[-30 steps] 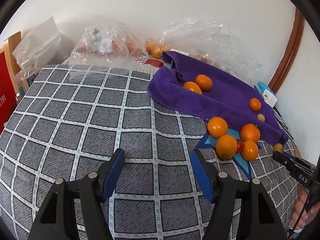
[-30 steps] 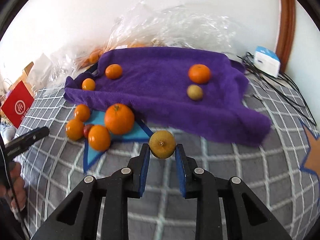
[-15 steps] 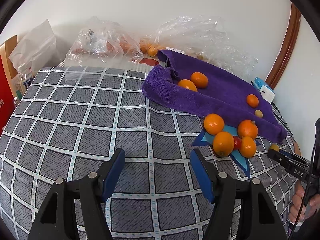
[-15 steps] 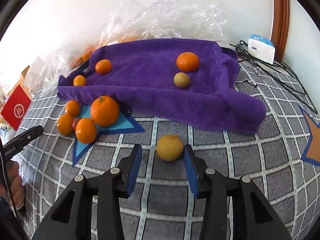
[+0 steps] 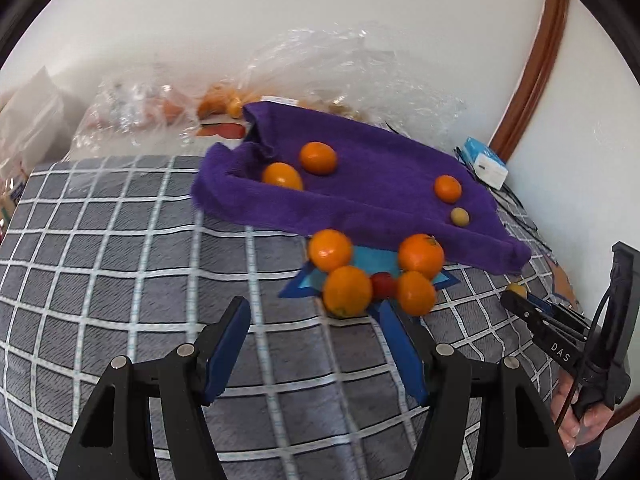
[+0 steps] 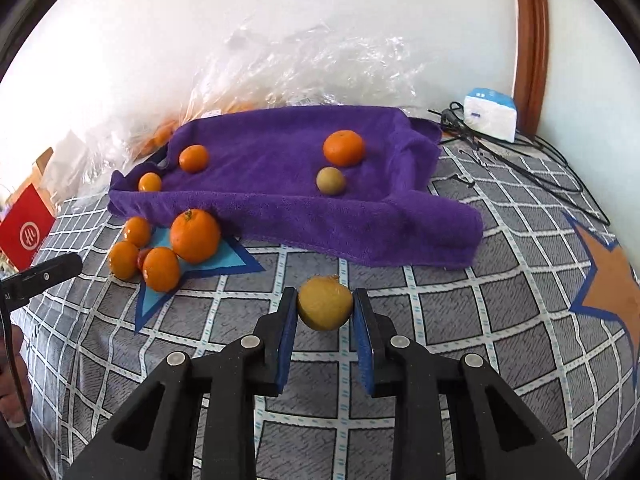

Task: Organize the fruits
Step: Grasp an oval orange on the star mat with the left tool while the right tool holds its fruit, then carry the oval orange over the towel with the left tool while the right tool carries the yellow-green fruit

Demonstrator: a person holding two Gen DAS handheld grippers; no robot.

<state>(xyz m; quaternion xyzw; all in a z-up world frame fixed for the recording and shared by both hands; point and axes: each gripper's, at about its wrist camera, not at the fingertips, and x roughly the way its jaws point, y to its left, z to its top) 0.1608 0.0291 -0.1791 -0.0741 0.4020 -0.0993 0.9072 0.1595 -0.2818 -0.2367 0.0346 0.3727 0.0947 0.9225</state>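
Note:
My right gripper [image 6: 325, 300] has its jaws closing on a small yellow fruit [image 6: 325, 308], and both blue pads press its sides just above the checked cloth. Behind it lies a purple towel [image 6: 280, 160] carrying three oranges and a brownish-green fruit [image 6: 331, 180]. A cluster of oranges [image 6: 195, 235] with a small red fruit sits on a blue star patch at the left. My left gripper [image 5: 313, 308] is open and empty, low over the cloth, its right finger close to the nearest orange [image 5: 347, 290] of that cluster. The right gripper [image 5: 520, 300] shows at the left wrist view's right edge.
Clear plastic bags [image 5: 352, 72] with more fruit lie along the wall behind the towel. A white and blue box [image 6: 490, 114] and black cables [image 6: 520, 156] sit at the back right. A red box [image 6: 26, 232] stands at the far left. A hand [image 5: 584, 416] holds the right gripper.
The right gripper opened, set the yellow fruit on the cloth, then shut on it again. The left gripper moved right, bringing the orange cluster closer to its right finger.

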